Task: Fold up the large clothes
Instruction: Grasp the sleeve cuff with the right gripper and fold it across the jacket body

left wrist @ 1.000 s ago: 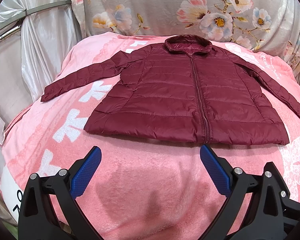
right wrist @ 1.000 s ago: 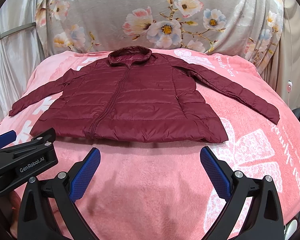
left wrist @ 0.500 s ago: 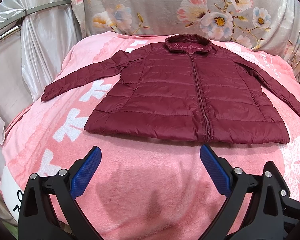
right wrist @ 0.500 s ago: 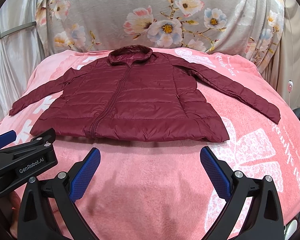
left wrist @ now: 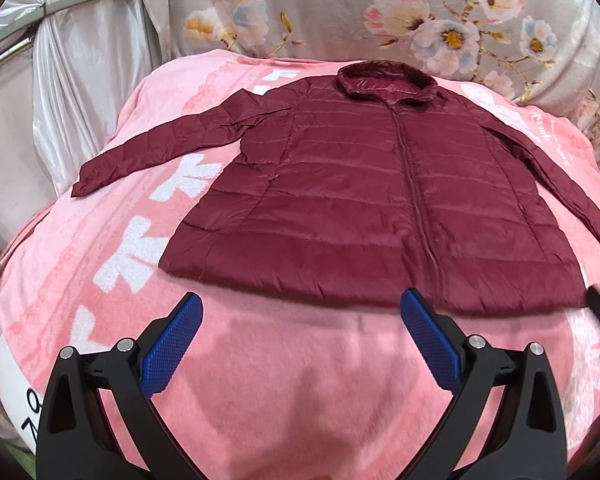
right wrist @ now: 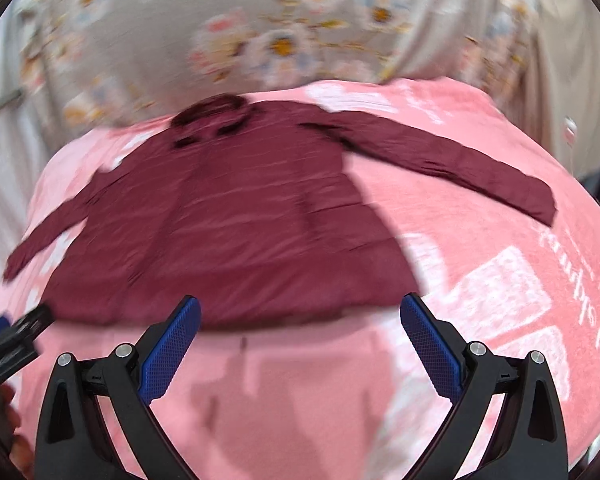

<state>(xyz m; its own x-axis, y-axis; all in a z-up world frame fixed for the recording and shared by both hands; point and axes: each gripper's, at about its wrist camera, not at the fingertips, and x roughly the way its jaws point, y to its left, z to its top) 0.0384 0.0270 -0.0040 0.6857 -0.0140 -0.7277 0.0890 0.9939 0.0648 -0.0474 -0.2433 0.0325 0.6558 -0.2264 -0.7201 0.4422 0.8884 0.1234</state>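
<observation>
Flat, maroon quilted jacket (left wrist: pixel 363 200), zipped, sleeves spread on pink blanket (left wrist: pixel 292 380), both jaws apart

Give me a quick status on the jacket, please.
Left gripper open, right gripper open, both empty. Jacket flat on blanket, unfolded. Nothing in the way.

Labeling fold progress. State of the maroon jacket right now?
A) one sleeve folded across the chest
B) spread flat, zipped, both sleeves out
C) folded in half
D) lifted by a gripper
B: the jacket lies flat on the pink blanket, zipper closed, both sleeves spread; the left gripper and right gripper are open short of the hem.
</observation>
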